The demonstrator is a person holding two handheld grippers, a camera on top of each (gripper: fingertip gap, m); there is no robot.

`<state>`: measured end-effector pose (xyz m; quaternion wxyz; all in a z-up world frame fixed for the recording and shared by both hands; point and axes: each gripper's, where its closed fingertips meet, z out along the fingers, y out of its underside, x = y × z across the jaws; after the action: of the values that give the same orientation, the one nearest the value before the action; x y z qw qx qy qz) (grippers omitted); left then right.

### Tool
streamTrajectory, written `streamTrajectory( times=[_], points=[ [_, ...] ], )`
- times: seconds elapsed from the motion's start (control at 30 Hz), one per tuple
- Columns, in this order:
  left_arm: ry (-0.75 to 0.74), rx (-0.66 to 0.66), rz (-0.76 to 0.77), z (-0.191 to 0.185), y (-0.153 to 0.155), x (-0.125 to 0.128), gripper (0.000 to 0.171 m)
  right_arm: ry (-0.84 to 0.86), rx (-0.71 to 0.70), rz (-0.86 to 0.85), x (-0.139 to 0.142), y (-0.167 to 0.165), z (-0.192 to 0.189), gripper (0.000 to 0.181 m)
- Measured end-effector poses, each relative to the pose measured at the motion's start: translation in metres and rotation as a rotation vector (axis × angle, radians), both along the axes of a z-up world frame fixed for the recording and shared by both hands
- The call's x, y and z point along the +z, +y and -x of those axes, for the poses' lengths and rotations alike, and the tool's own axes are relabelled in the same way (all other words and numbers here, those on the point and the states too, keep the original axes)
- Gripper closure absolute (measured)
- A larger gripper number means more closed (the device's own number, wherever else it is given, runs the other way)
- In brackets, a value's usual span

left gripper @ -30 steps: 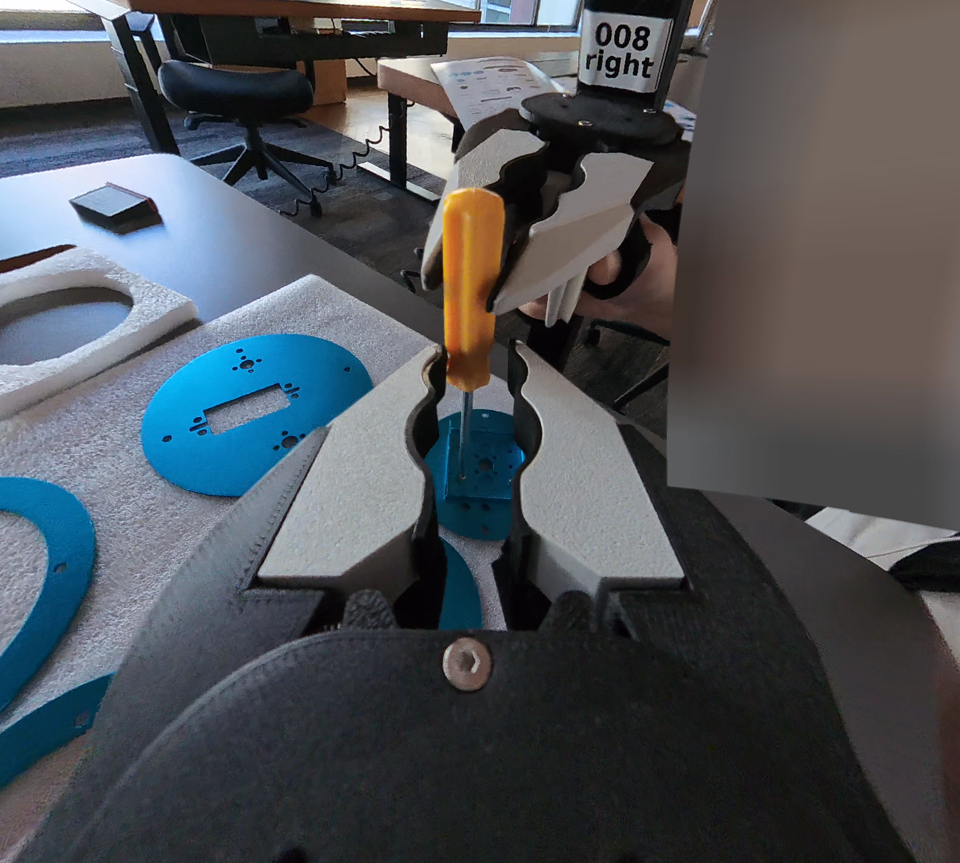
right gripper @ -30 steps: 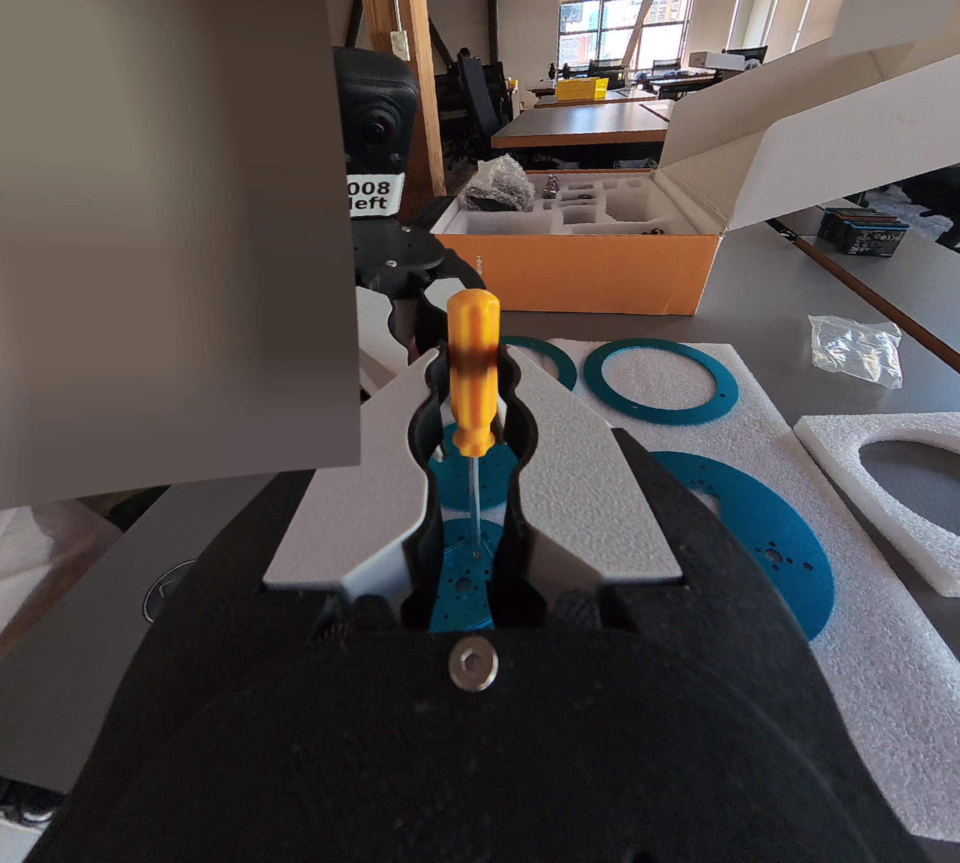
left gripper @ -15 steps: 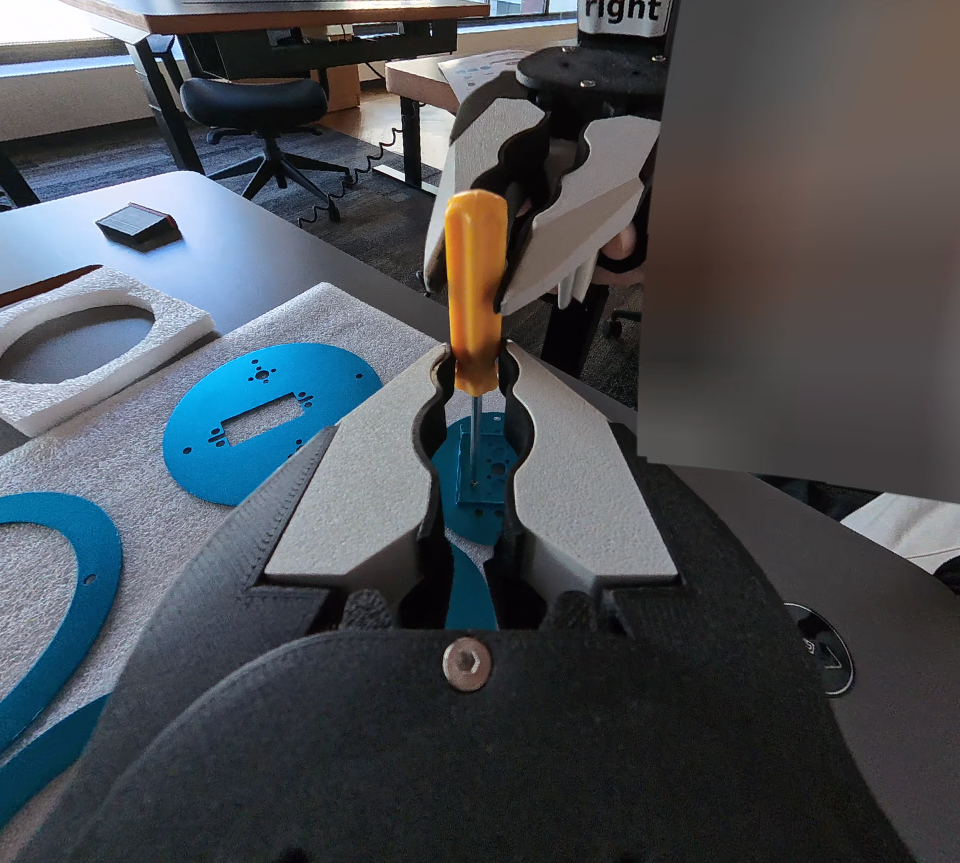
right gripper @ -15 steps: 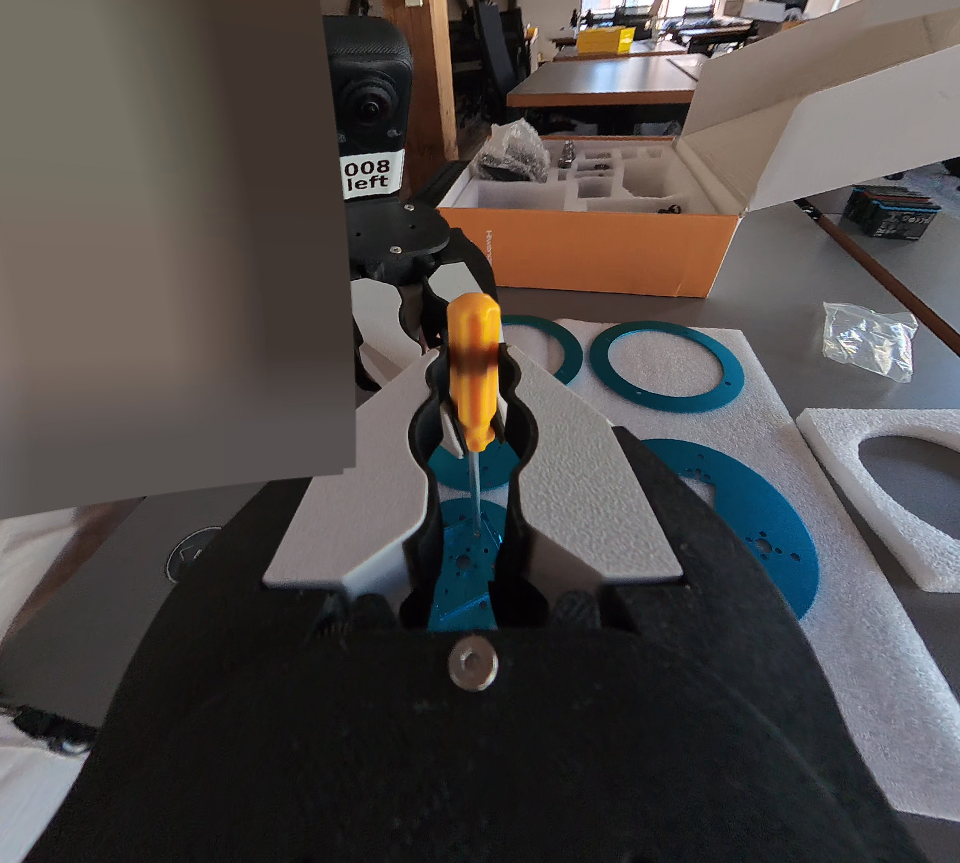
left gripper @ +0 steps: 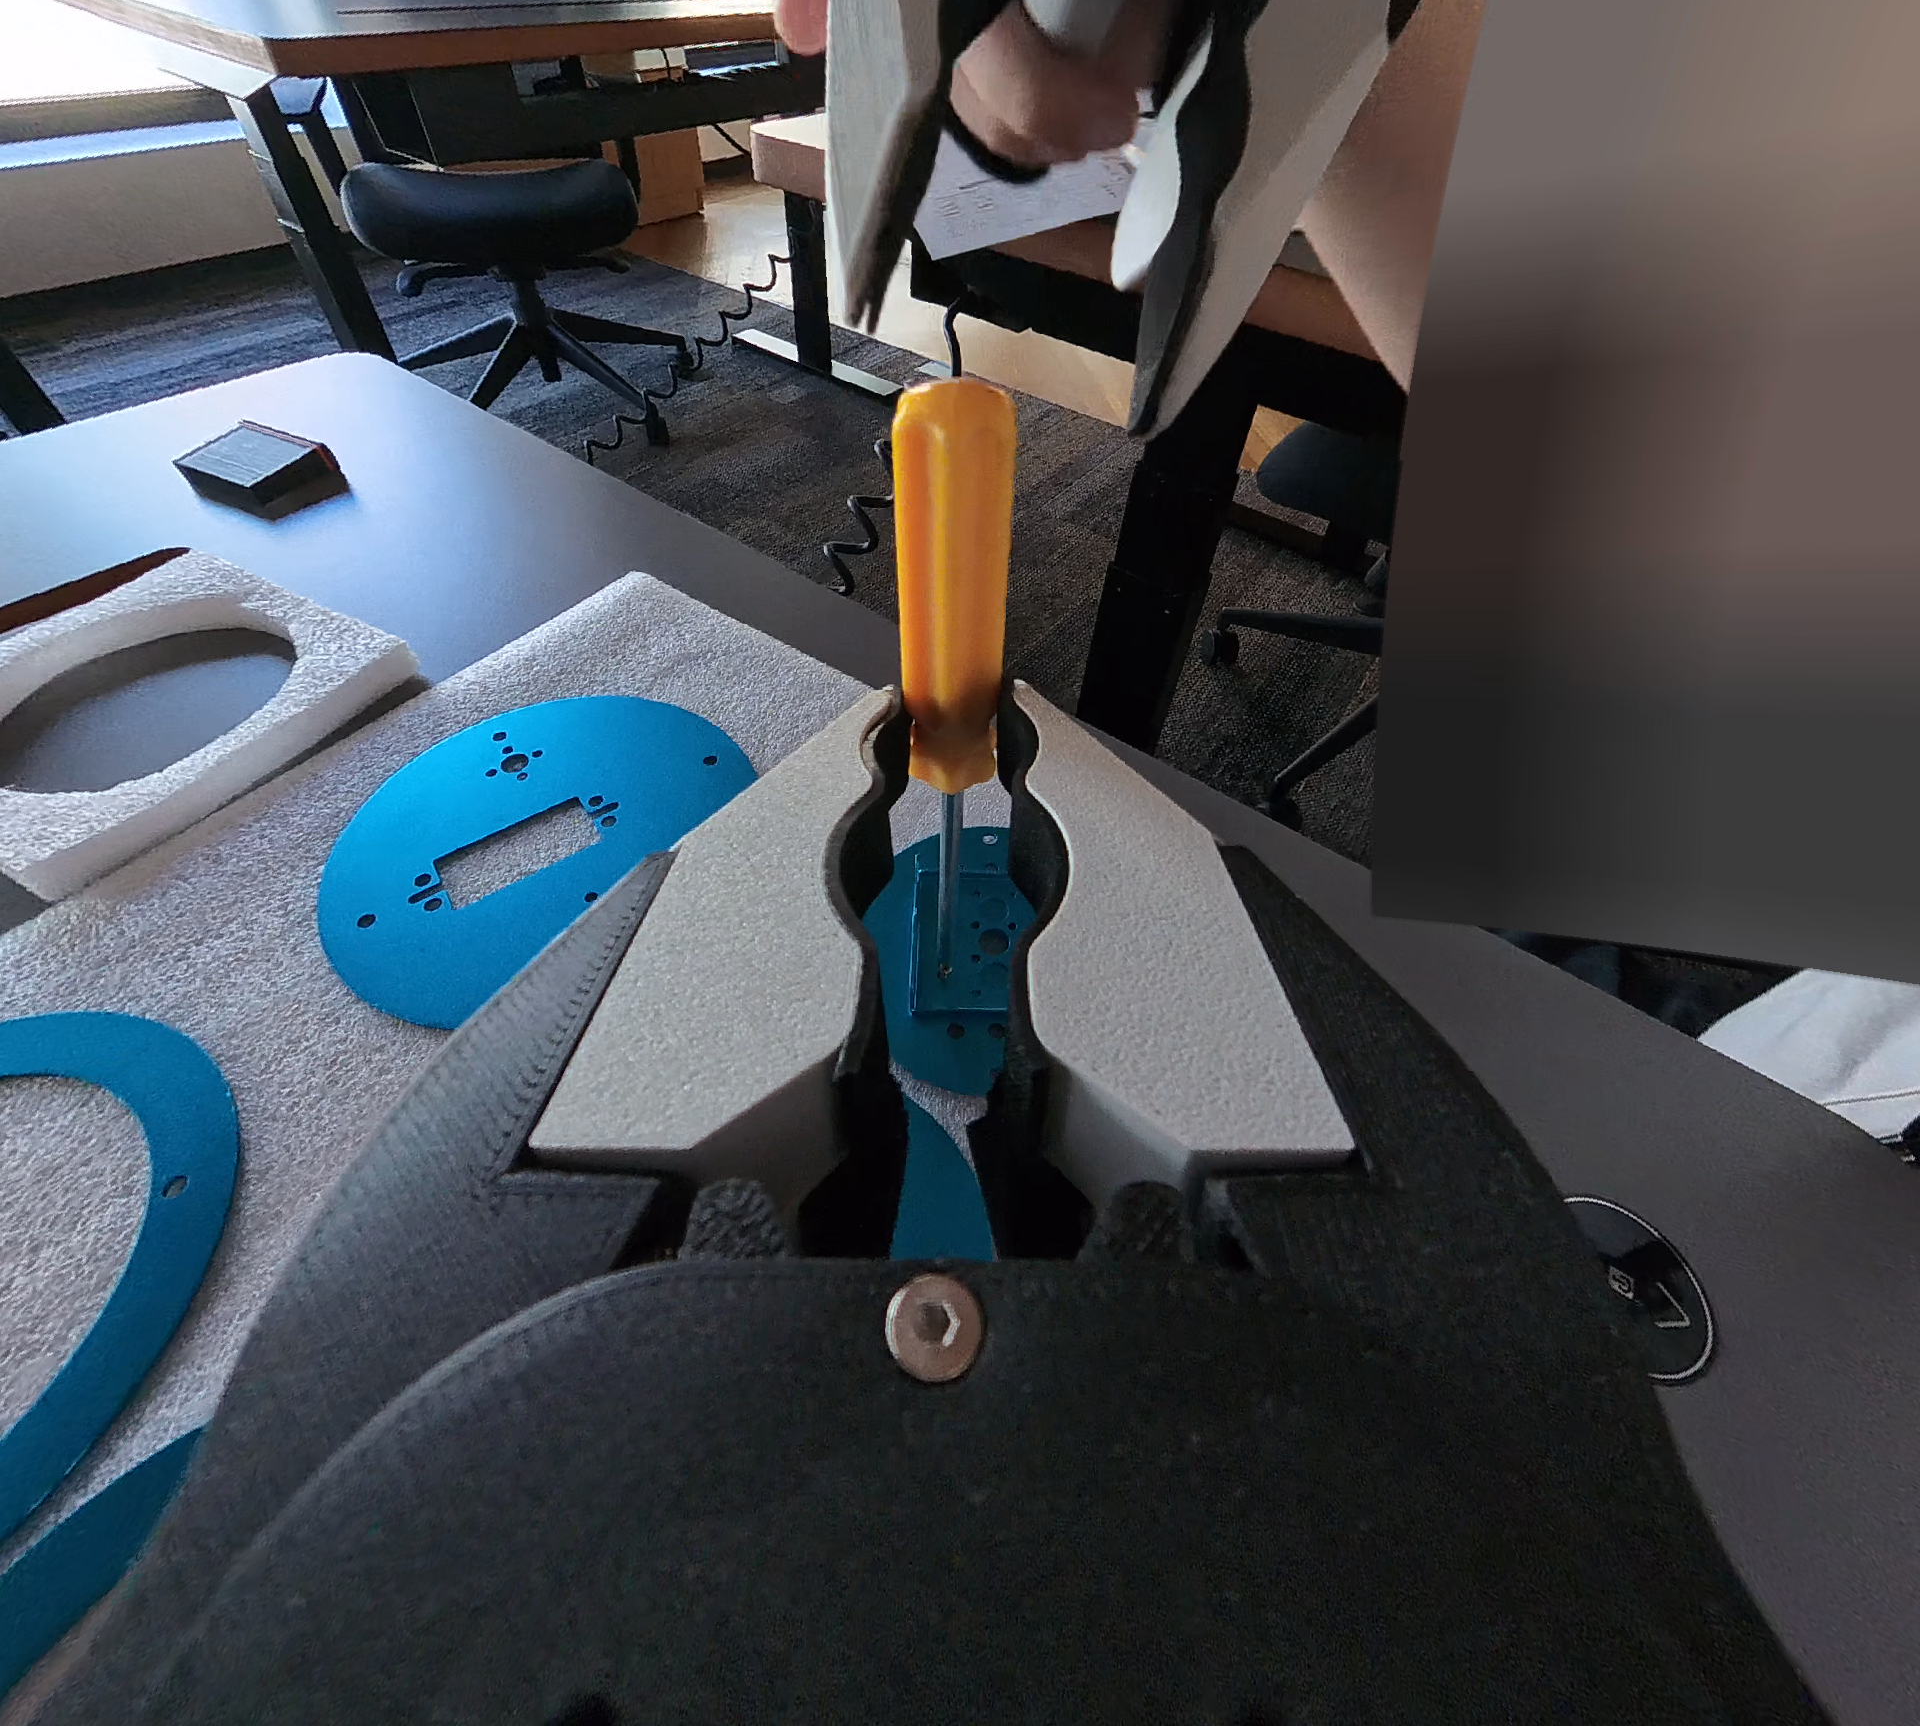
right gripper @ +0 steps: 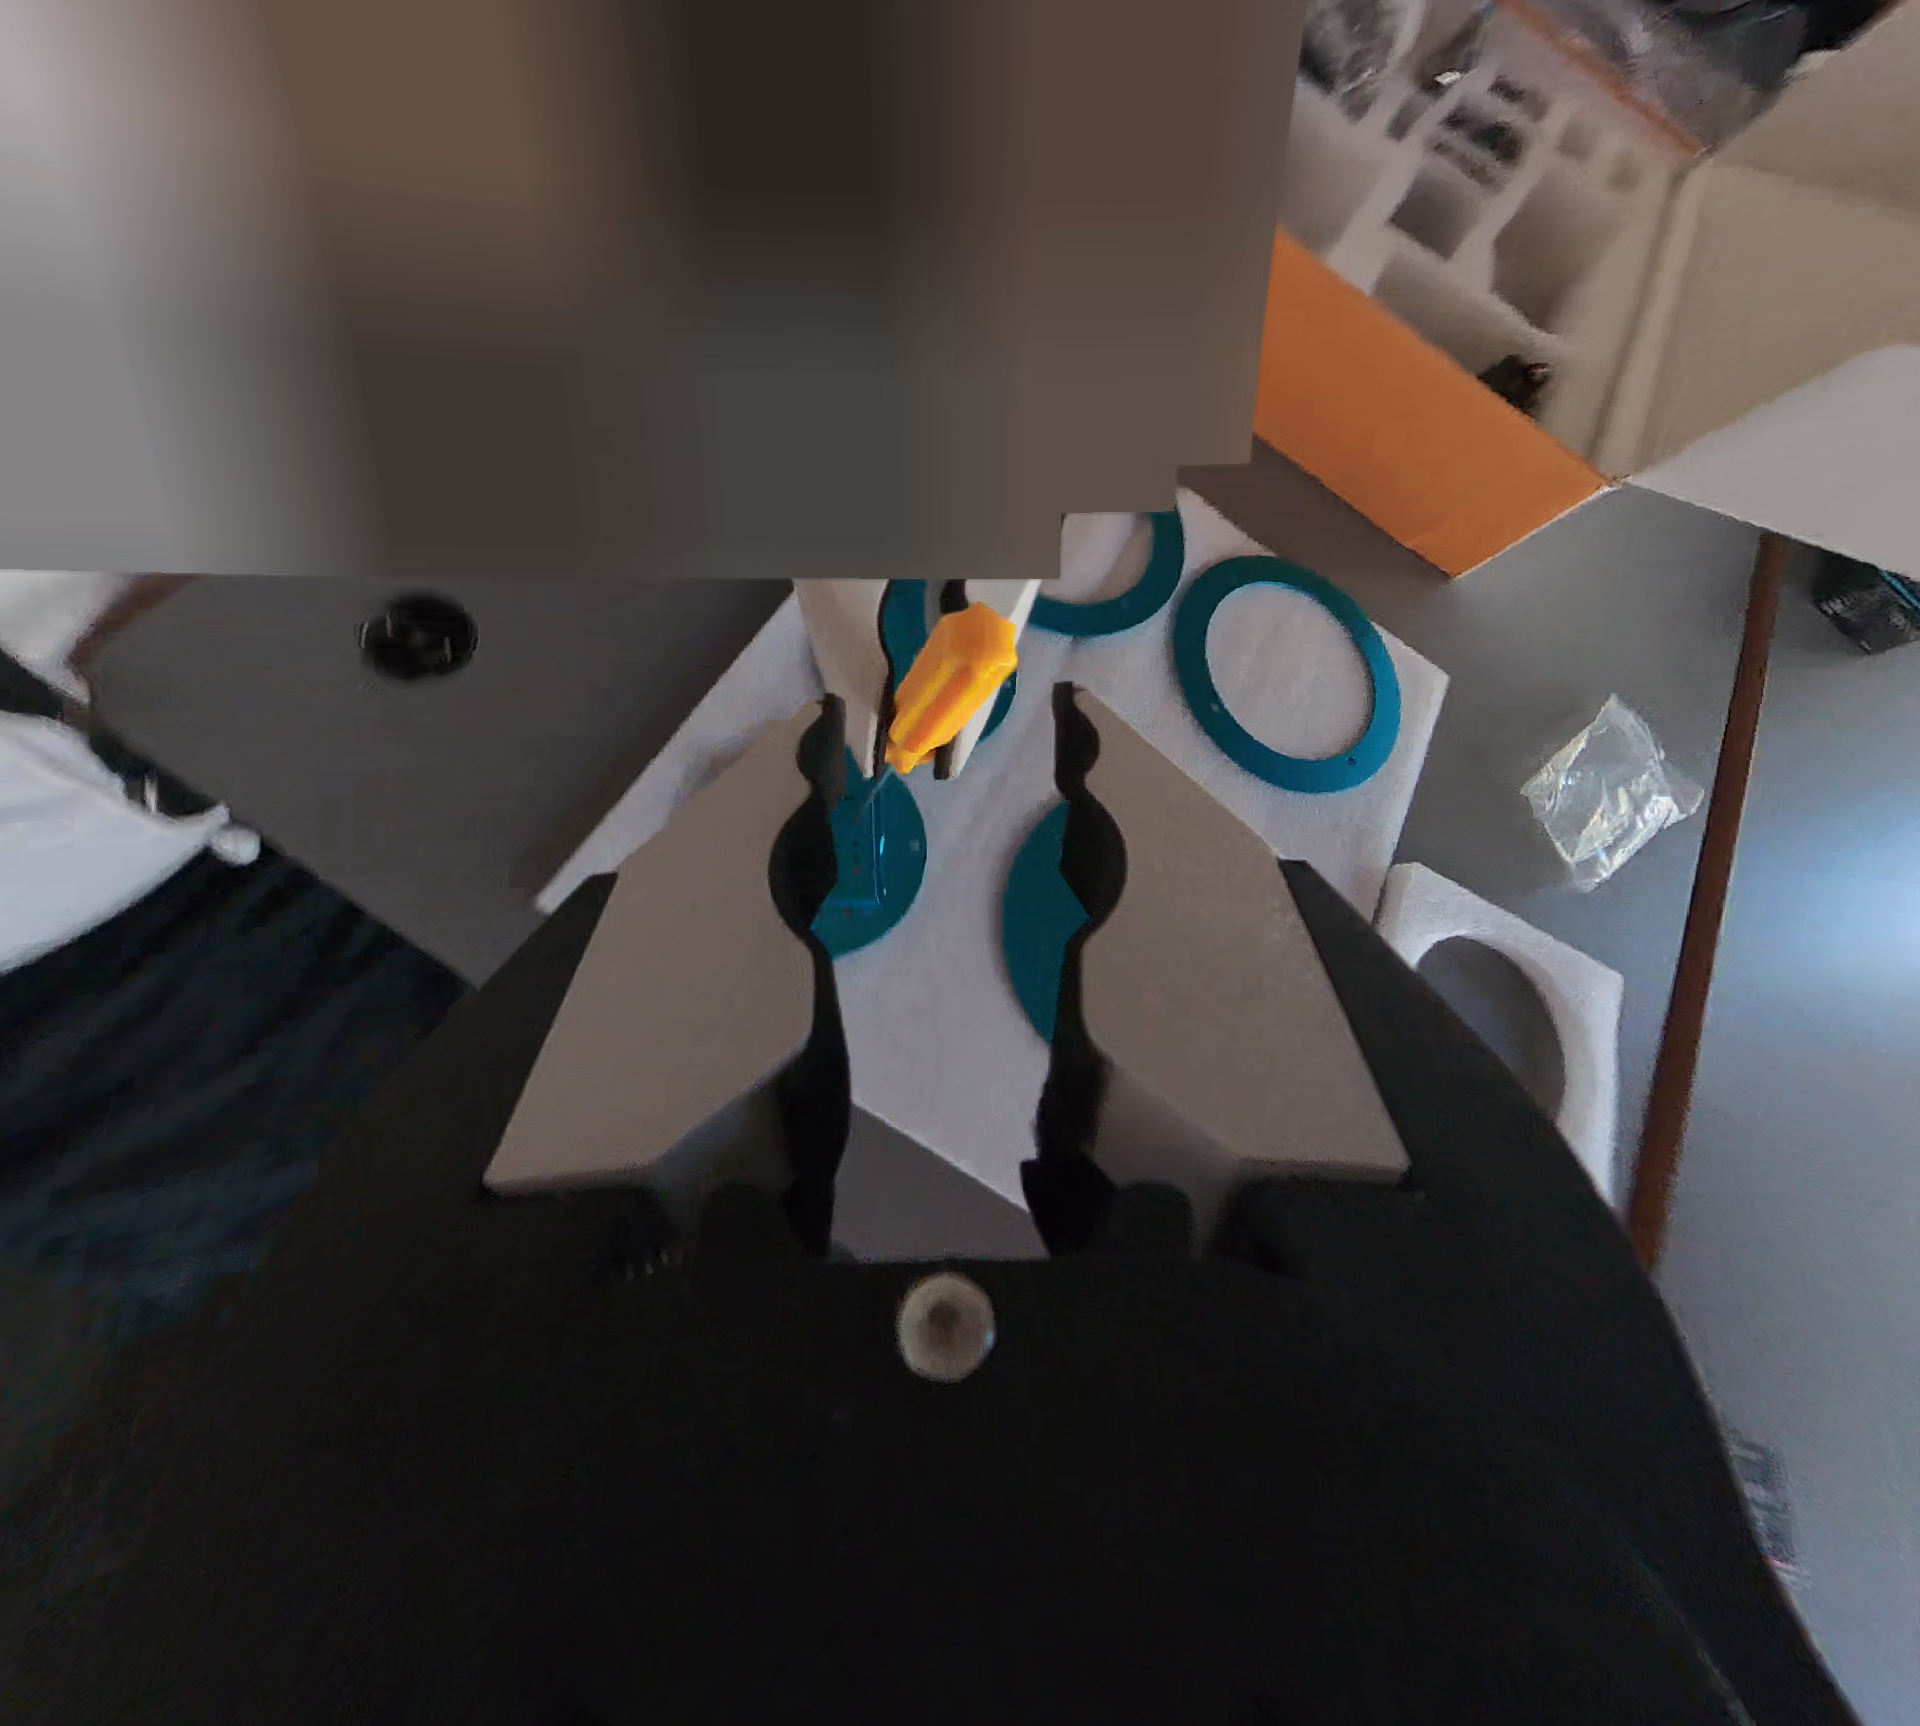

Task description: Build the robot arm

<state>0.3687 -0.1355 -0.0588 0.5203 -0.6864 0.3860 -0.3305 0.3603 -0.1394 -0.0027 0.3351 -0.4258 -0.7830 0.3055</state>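
Pinching the orange-handled screwdriver (left gripper: 953, 585) upright, the left claw (left gripper: 953, 720) rests its tip in a blue bracket (left gripper: 961, 954) on the foam sheet (left gripper: 665, 637); steady vertical pressure seems wise. Spread and empty, the right claw (right gripper: 940, 715) hovers above.

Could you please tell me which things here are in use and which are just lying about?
In use: left gripper shut on the screwdriver, tip on the small blue bracket; right gripper open above.

Lying about: blue disc, blue ring, orange box, plastic bag.
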Motion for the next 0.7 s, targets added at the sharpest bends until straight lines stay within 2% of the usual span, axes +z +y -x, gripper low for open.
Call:
streamTrajectory(
  times=[0.1, 0.13, 0.27, 0.7],
  points=[
    [0.009, -0.005, -0.006, -0.001, -0.001, 0.0, 0.157, -0.142, 0.046, -0.125, -0.004, 0.003, 0.001, 0.148],
    [0.011, -0.005, -0.007, -0.001, -0.001, 0.0, 0.157, -0.183, 0.063, -0.14, -0.005, 0.003, 0.002, 0.154],
    [0.013, -0.008, -0.017, -0.001, -0.002, 0.0, 0.157, -0.297, 0.116, -0.195, -0.007, 0.001, 0.007, 0.157],
    [0.014, -0.018, -0.032, -0.001, -0.004, 0.0, 0.157, -0.468, 0.147, -0.279, -0.01, -0.007, 0.012, 0.162]
  ],
)
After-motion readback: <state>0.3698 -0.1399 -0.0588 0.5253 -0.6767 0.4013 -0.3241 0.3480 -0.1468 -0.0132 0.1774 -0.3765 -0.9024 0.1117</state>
